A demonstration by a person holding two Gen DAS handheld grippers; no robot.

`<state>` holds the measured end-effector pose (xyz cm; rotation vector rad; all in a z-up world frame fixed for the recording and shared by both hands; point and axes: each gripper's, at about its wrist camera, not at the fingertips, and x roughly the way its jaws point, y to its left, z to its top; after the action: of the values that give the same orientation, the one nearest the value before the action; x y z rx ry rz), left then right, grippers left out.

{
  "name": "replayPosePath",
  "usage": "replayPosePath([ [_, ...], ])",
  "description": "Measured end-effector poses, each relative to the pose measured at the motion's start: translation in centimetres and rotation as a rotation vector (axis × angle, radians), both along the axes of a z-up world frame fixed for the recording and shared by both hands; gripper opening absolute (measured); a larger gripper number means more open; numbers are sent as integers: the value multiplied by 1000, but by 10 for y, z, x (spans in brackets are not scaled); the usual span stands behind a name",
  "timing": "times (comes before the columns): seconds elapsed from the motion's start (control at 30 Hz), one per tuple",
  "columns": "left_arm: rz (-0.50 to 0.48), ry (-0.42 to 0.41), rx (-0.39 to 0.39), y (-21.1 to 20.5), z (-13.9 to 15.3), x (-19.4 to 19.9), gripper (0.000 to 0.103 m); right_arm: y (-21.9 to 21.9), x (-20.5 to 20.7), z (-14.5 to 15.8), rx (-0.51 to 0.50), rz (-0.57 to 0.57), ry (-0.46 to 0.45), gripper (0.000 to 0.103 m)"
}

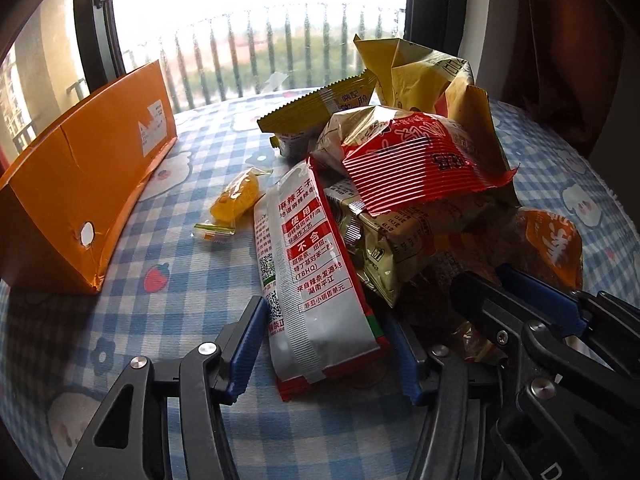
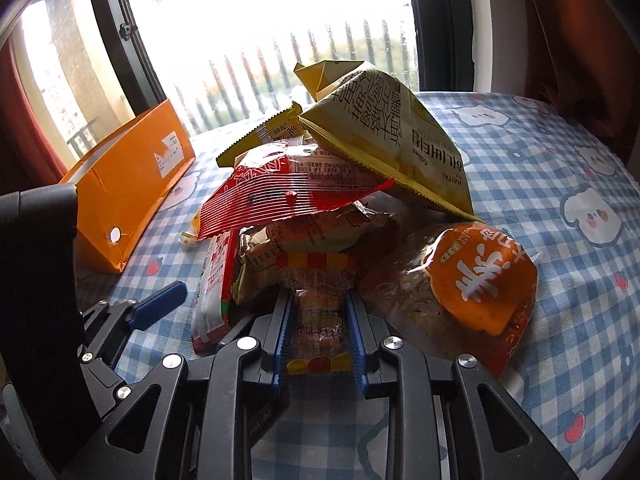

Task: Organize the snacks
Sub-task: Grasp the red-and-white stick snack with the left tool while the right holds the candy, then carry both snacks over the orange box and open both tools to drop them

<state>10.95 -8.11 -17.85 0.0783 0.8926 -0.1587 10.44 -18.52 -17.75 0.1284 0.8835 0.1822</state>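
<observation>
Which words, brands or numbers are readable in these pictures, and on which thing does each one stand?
"HAITAI": yellow bag, beside Korean letters.
"(TBHQ)", "不含", "使用", "湖南平江": red-and-silver packet between the open left tongs.
"LAO": orange-label bag, beside large white characters.
White label on orange box: too small to read.
Clear packet in the right tongs: print blurred.

Heap of crinkled foil snack packets [image 1: 404, 184] lies on the blue-and-white checked tablecloth [image 1: 192, 280], right of centre. Long orange cardboard box [image 1: 80, 184] stands at the left, well apart. Small clear-wrapped yellow candy [image 1: 234, 204] lies between box and heap. Barred window [image 1: 256, 40] behind.
</observation>
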Motion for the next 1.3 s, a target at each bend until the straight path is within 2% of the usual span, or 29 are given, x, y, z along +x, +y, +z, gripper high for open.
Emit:
replayPosePath([
  [0.17, 12, -10, -14, 5, 1, 0, 44, 4, -1, 1, 1, 8, -6, 29],
  [0.2, 17, -10, -19, 8, 2, -1, 34, 5, -2, 2, 2, 10, -7, 29],
  [0.23, 22, -4, -28, 10, 1, 0, 21, 6, -2, 2, 6, 13, -5, 29],
  [0.27, 25, -2, -29, 12, 1, -1, 19, 7, -2, 2, 11, 16, -3, 29],
  [0.3, 22, 5, -34, 14, 0, -2, 10, 8, -3, 2, 12, 19, -3, 29],
  [0.43, 24, 12, -51, 20, 1, -11, 9, 16, -9, 4, 8, 37, -6, 29],
  [0.83, 33, -34, -96, 30, 21, -52, 8, 33, -32, 20, -6, 81, -39, 29],
  [1.3, 59, -184, -111, 45, 91, -76, 7, 50, -49, 82, 13, 139, -188, 29],
])
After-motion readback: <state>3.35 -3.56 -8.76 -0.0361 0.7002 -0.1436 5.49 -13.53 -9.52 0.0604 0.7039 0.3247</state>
